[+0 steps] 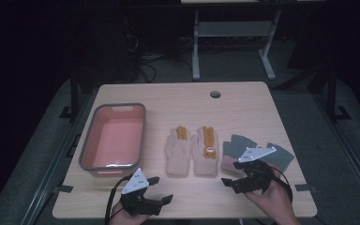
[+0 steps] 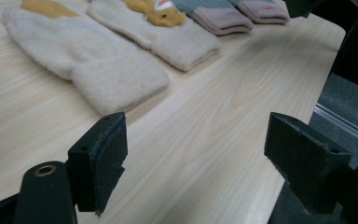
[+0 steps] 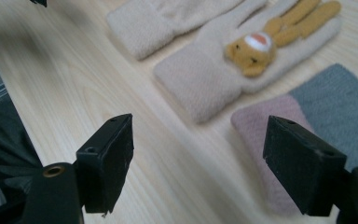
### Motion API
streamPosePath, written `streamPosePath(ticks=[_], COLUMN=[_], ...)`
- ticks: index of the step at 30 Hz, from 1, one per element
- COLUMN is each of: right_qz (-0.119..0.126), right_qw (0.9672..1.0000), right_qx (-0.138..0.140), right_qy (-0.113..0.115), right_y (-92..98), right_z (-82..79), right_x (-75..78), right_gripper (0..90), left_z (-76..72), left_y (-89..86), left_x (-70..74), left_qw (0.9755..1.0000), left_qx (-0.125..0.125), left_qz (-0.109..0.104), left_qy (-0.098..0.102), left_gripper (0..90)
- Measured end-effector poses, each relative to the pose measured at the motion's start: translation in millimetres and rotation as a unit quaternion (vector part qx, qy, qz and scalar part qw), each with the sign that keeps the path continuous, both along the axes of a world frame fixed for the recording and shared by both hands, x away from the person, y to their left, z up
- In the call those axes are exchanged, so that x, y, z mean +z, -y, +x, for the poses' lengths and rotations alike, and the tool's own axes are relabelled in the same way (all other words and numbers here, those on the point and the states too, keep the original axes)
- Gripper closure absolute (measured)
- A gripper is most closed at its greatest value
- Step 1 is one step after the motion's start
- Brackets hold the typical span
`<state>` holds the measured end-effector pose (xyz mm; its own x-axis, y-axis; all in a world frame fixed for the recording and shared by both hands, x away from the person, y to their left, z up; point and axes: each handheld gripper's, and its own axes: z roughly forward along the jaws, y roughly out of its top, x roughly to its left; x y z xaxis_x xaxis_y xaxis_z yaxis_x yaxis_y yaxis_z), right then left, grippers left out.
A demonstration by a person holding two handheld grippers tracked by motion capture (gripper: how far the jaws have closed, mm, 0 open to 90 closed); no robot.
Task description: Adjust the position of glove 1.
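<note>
Nearest the person, the left gripper [image 1: 155, 191] and right gripper [image 1: 232, 174] hover with jaws wide and empty at the table's [image 1: 243, 101] front edge, seemingly poised to lift the cream gloves [image 1: 191, 150] and grey-pink gloves [image 1: 258, 152] beyond into the pink bin [image 1: 114, 138] at left.

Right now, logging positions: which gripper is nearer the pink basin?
Left. The left gripper sits just below the pink basin; the right gripper is far across, beyond the beige gloves.
</note>
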<state>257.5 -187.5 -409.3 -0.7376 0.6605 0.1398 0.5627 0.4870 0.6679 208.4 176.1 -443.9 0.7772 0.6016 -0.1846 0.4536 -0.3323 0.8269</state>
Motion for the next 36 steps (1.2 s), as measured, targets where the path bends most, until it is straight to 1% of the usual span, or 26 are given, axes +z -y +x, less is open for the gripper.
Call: streamPosePath(ticks=[1, 2, 4, 5, 7, 8, 10, 11, 12, 13, 14, 15, 16, 17, 22, 23, 24, 26, 28, 29, 30, 31, 32, 33, 35, 36], right_qz=[-0.006, -0.011, -0.020, -0.020, -0.027, -0.027, -0.036, -0.036, -0.040, -0.044, -0.047, -0.047, -0.050, -0.052, -0.068, -0.068, -0.078, -0.090, -0.087, -0.087, -0.103, -0.103, -0.114, -0.114, -0.115, -0.122], right_qw=[1.0000, 0.9999, 0.9998, 0.9998, 0.9995, 0.9995, 0.9991, 0.9991, 0.9990, 0.9987, 0.9985, 0.9985, 0.9984, 0.9982, 0.9970, 0.9970, 0.9960, 0.9947, 0.9947, 0.9947, 0.9930, 0.9930, 0.9918, 0.9918, 0.9916, 0.9906], right_qx=[0.004, 0.007, 0.010, 0.010, 0.017, 0.017, 0.020, 0.020, 0.023, 0.026, 0.026, 0.026, 0.026, 0.027, 0.037, 0.037, 0.043, 0.048, 0.052, 0.052, 0.051, 0.051, 0.048, 0.048, 0.044, 0.043], right_qy=[-0.002, 0.002, 0.000, 0.000, -0.001, -0.001, -0.002, -0.002, 0.000, 0.008, 0.009, 0.009, 0.008, 0.006, -0.008, -0.008, -0.010, -0.010, -0.019, -0.019, -0.025, -0.025, -0.031, -0.031, -0.042, -0.043], right_y=[-3.5, -5.5, -10.2, -10.2, -17.2, -17.2, -24.6, -24.6, -27.3, -32.9, -35.7, -35.7, -41.0, -43.7, -57.4, -57.4, -63.3, -68.6, -71.6, -71.6, -74.2, -74.2, -75.7, -75.7, -76.7, -77.2], right_z=[6.2, 9.3, 15.3, 15.3, 25.4, 25.4, 35.2, 35.2, 38.1, 43.1, 46.0, 46.0, 51.5, 54.7, 73.8, 73.8, 80.0, 85.4, 90.8, 90.8, 94.8, 94.8, 97.9, 97.9, 103.0, 105.4], right_x=[4.3, 6.5, 11.6, 11.6, 17.5, 17.5, 23.1, 23.1, 25.1, 28.7, 29.9, 29.9, 31.7, 32.2, 33.1, 33.1, 33.8, 33.7, 31.6, 31.6, 27.5, 27.5, 22.8, 22.8, 15.3, 12.2], right_gripper=[24.5, 24.6, 24.7, 24.7, 26.3, 26.3, 26.6, 26.6, 27.4, 30.5, 30.5, 30.5, 31.0, 31.4, 33.0, 33.0, 33.7, 34.4, 35.5, 35.5, 36.4, 36.4, 36.6, 36.6, 38.2, 38.7], left_z=[0.8, 1.3, 1.9, 1.9, 1.3, 1.3, 1.4, 1.4, 1.6, 2.9, 2.6, 2.6, 2.8, 2.9, 4.0, 4.0, 4.5, 4.8, 6.2, 6.2, 6.9, 7.8, 8.2, 8.1, 6.4, 6.2], left_y=[-1.5, -2.3, -3.4, -3.4, -2.7, -2.7, -1.9, -1.9, -2.1, -4.3, -4.4, -4.4, -6.3, -7.1, -8.5, -8.5, -7.1, -5.9, -1.6, -1.6, -0.1, 0.3, 0.9, 1.3, 0.8, 0.5], left_x=[0.5, 0.5, 0.9, 0.9, 1.4, 1.4, 2.1, 2.1, 2.8, 4.2, 4.8, 4.8, 5.5, 5.5, 5.8, 5.8, 5.2, 4.6, 3.8, 3.8, 2.9, 2.2, 1.3, 0.7, 1.6, 2.0], left_qw=[1.0000, 1.0000, 1.0000, 1.0000, 1.0000, 1.0000, 0.9999, 0.9999, 0.9999, 0.9994, 0.9993, 0.9993, 0.9995, 0.9995, 0.9995, 0.9995, 0.9995, 0.9995, 0.9997, 0.9997, 0.9997, 0.9997, 0.9997, 0.9997, 0.9997, 0.9997], left_qx=[0.001, 0.000, -0.002, -0.002, -0.001, -0.001, -0.007, -0.007, -0.007, -0.010, -0.007, -0.007, -0.006, -0.004, -0.003, -0.003, -0.004, -0.004, -0.011, -0.011, -0.014, -0.019, -0.021, -0.021, -0.021, -0.021], left_qz=[-0.003, -0.003, 0.001, 0.001, -0.008, -0.008, -0.008, -0.008, -0.014, -0.030, -0.035, -0.035, -0.031, -0.032, -0.032, -0.032, -0.031, -0.032, -0.024, -0.024, -0.022, -0.015, -0.013, -0.014, -0.015, -0.015], left_qy=[-0.001, 0.000, 0.006, 0.006, 0.002, 0.002, 0.001, 0.001, -0.004, -0.009, -0.008, -0.008, -0.006, -0.005, -0.002, -0.002, -0.003, -0.004, -0.001, -0.001, -0.001, -0.002, -0.004, -0.006, -0.003, -0.002], left_gripper=[21.3, 21.3, 21.3, 21.3, 21.3, 21.3, 21.2, 21.3, 21.3, 21.3, 21.3, 21.2, 21.3, 21.3, 21.3, 21.3, 21.2, 21.3, 21.3, 21.3, 21.3, 21.3, 21.3, 21.3, 21.3, 21.3])
